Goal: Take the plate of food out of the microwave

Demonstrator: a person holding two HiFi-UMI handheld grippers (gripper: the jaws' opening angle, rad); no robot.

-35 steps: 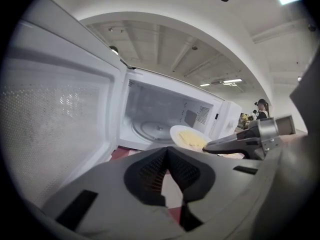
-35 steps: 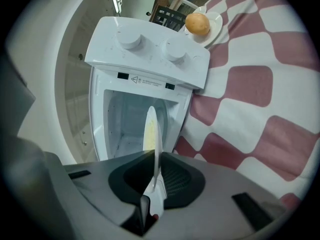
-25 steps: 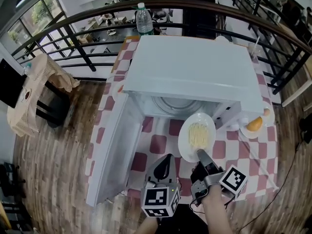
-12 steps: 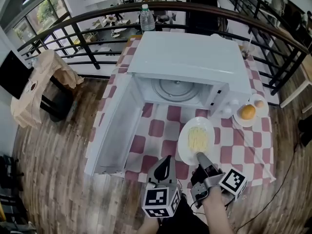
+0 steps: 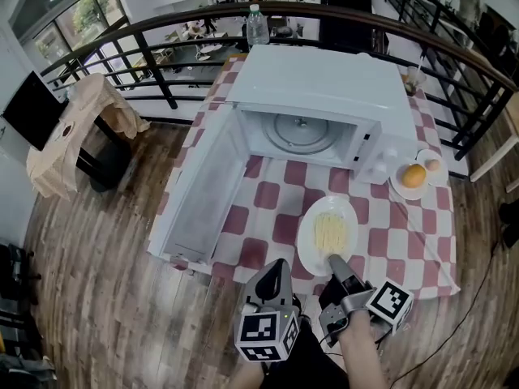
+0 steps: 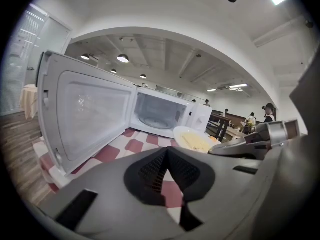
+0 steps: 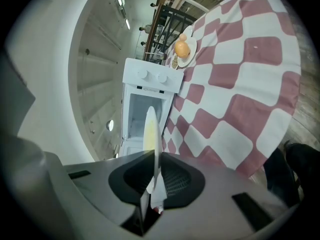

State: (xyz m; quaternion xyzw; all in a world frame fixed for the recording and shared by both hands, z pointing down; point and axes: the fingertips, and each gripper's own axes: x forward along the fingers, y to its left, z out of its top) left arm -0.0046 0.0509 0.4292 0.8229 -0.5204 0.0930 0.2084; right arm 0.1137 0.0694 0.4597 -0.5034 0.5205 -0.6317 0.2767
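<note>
Plate is out of the microwave, whose door hangs wide open. It sits in front of the cavity over the checked cloth on the worktop. In the left gripper view it looks lifted clear of the cloth, though I cannot be sure. Right gripper is clenched on the near rim, a pad on either side of the thin edge, with the plate seen edge-on between them. Left gripper is closed on nothing, jaws meeting, just beside the right one. Handling, as I judge it: the white plate reads as ceramic or glass, so stiff, smooth, breakable, and fairly heavy for a single rim pinch. The noodles lie beyond the grip, so the far edge will want to droop and the rim could slip in the pads. The noodles are loose and may slide if the plate tilts. The rim is the only hold on offer; I'd keep it level, go slow, set it down flat.
</note>
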